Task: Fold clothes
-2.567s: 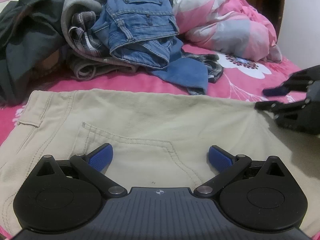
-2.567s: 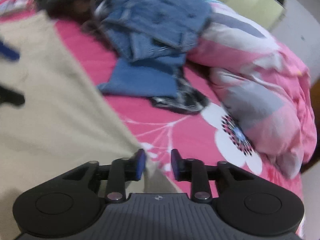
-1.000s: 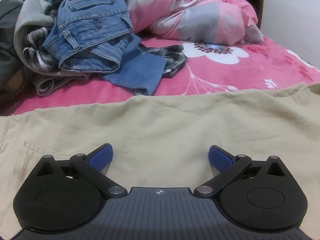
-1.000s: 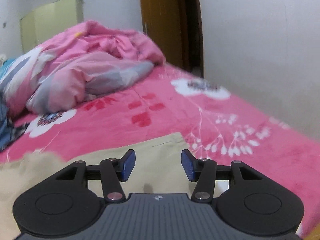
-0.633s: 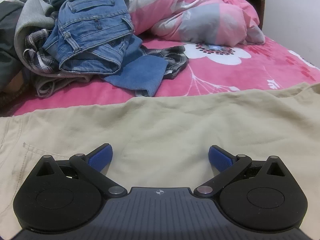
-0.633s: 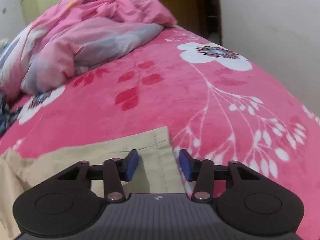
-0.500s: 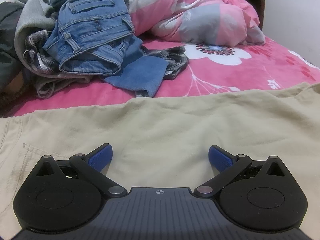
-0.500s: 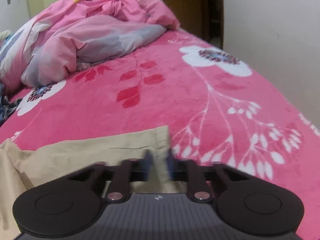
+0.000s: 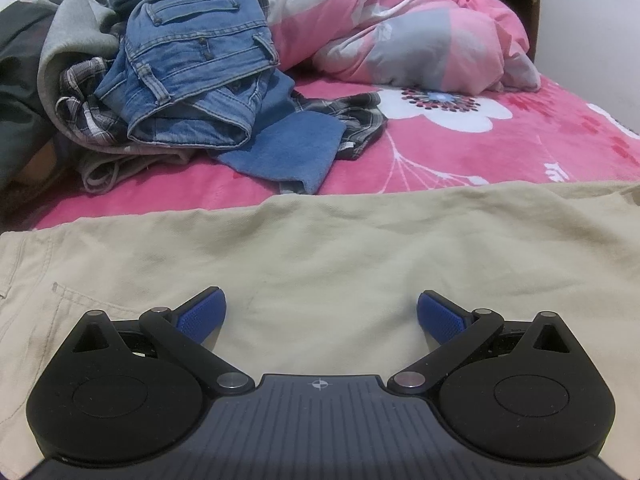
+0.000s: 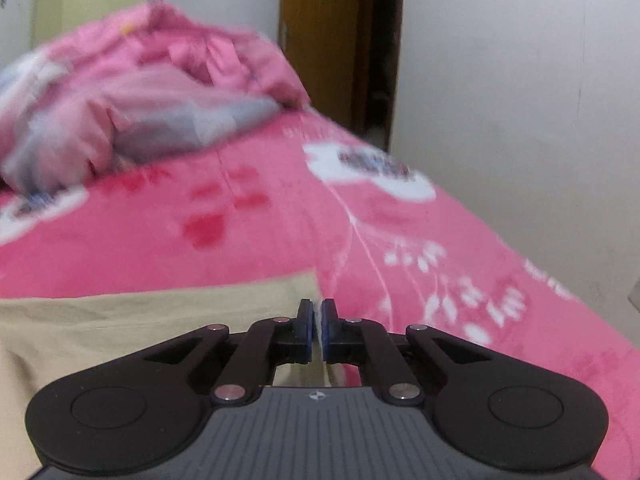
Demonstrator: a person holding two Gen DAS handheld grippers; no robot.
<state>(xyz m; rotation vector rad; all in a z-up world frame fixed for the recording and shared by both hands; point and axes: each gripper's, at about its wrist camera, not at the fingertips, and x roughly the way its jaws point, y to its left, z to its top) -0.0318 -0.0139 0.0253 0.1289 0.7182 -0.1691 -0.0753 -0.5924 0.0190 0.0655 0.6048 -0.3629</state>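
Beige trousers (image 9: 320,240), one pair, lie flat on the pink bedspread (image 9: 520,152); the left gripper (image 9: 320,312) hovers spread wide above them, the right gripper (image 10: 317,326) pinches their hem corner. Beyond: one clothes pile (image 9: 168,72), one quilt (image 9: 400,24).

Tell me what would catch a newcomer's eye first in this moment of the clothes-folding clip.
The beige trousers spread flat across the near part of the pink floral bedspread draw the eye first, with the left gripper open just above them. Behind, to the left, a heap topped by blue jeans lies beside a rumpled pink and grey quilt. In the right wrist view, the right gripper is shut on the trousers' hem corner.
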